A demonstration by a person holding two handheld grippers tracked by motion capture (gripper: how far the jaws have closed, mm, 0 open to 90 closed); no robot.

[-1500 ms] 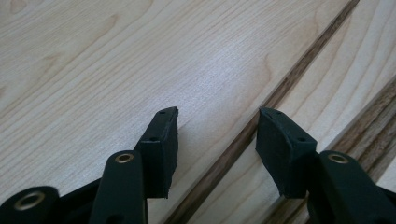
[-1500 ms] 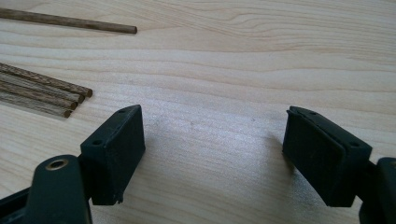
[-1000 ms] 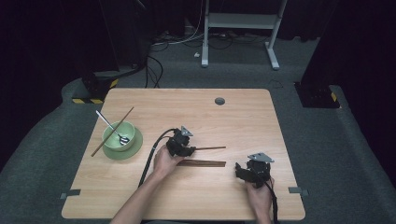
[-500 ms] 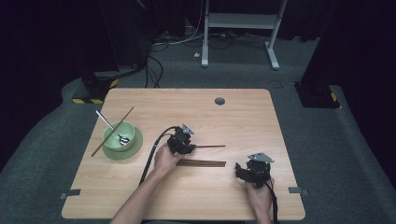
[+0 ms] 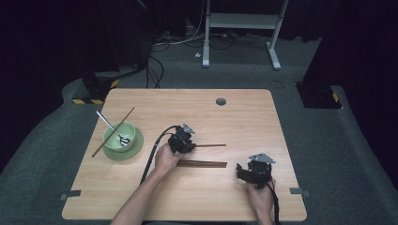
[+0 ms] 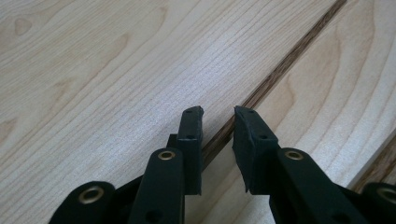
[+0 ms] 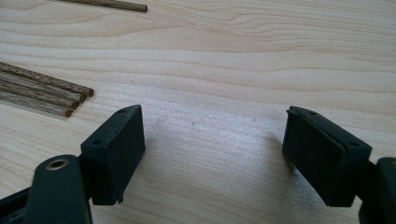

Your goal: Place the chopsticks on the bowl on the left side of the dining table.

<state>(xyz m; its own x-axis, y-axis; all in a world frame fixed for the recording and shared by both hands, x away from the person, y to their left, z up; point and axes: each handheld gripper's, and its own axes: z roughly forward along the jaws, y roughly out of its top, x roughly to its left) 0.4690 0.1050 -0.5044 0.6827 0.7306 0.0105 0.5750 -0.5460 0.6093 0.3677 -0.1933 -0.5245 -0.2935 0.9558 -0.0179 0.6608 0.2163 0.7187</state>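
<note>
**A:** Looking down on a pale wooden table (image 5: 234, 112), big and mostly bare. Over at its left side, a green bowl (image 5: 112, 140) on a matching plate, with a spoon (image 5: 123, 138) inside and one chopstick (image 5: 112, 132) leaning across the rim.

**B:** Yep. Near the middle, a bundle of dark chopsticks (image 5: 202, 163) lying flat, plus a single chopstick (image 5: 211, 146) just above, well apart from the bowl.

**A:** Left gripper (image 6: 218, 122) right down over that single chopstick (image 6: 280, 70), jaws just been closing, narrow gap left, stick between but pads not pressing yet.

**B:** Right gripper (image 7: 212, 140) parked near the table's right front edge, jaws spread wide over bare wood, holding nothing. Bundle ends (image 7: 56, 95) off to the side.
</note>
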